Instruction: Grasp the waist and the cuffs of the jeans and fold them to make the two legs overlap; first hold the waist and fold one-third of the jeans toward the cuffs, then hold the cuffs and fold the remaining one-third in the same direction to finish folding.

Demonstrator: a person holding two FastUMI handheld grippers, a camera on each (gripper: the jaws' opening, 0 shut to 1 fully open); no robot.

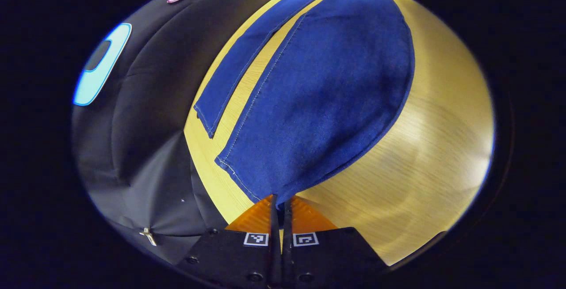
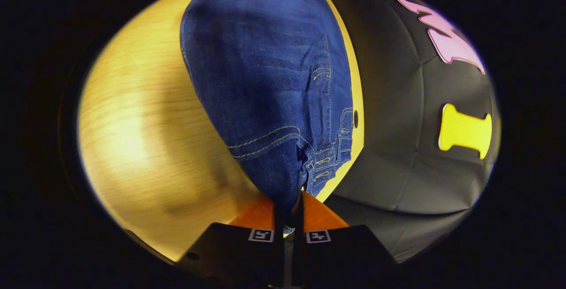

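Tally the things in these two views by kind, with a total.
Jeans: 1, blue, lifted over the table
Grippers: 2, left shut on a cuff, right shut on the waist
Table: 1, light wood
Total: 4

A pale wooden table [image 1: 433, 138] fills the right and lower middle of the left gripper view. In the right gripper view it spreads across the left side.
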